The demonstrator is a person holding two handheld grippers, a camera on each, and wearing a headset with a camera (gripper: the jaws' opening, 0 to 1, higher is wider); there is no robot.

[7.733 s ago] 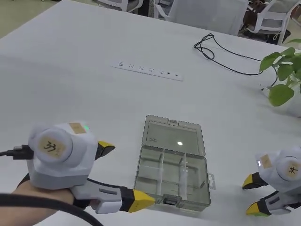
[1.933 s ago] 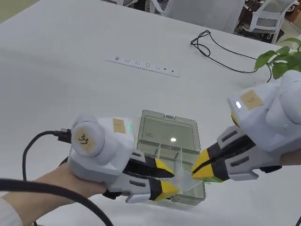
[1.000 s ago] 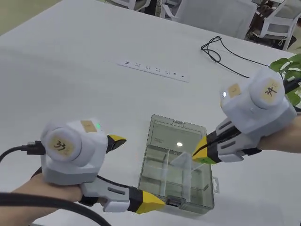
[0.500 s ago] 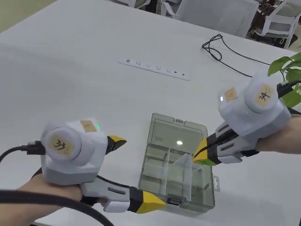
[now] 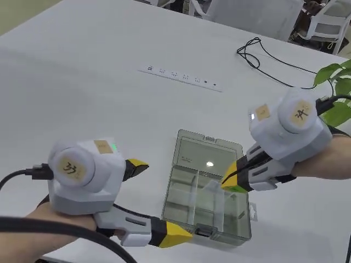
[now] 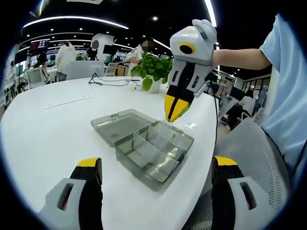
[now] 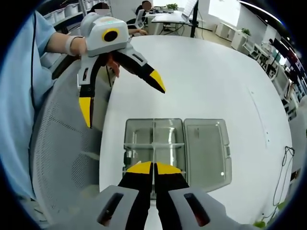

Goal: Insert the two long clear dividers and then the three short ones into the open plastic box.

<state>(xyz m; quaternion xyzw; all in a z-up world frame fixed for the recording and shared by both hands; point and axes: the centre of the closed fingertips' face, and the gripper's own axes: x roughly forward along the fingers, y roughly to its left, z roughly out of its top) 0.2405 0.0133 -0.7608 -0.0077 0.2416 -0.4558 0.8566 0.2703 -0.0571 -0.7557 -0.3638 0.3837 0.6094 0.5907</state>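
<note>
The white bench [image 5: 82,66] is carrying the open plastic box [image 5: 219,236] near its front edge, with the lid [image 5: 211,156] lying flat behind the tray. Clear dividers are standing inside the tray, running from the front wall toward the lid. How many short cross-pieces are seated I cannot tell through the clear plastic.

The left gripper [image 5: 162,199] is hanging low at the box's front-left corner with its jaws spread wide and gripping nothing; its own view is looking across the tray between them. The right gripper [image 5: 229,183] is hovering over the tray's right side, jaws pinched narrow on a short clear divider [image 5: 211,189], which is slanting down toward the compartments. In the right gripper view the jaws are meeting directly above the tray.

This looks like the placing of a short divider, well into the task. To do it well, I would be levelling the piece so it is standing upright and square across the long dividers, lining both ends up with their slots, then lowering straight down. Pressing only makes sense once both ends are engaged, since a tilted piece is likely to jam. The light box may slide, so bracing its front wall with the free gripper should help.
</note>
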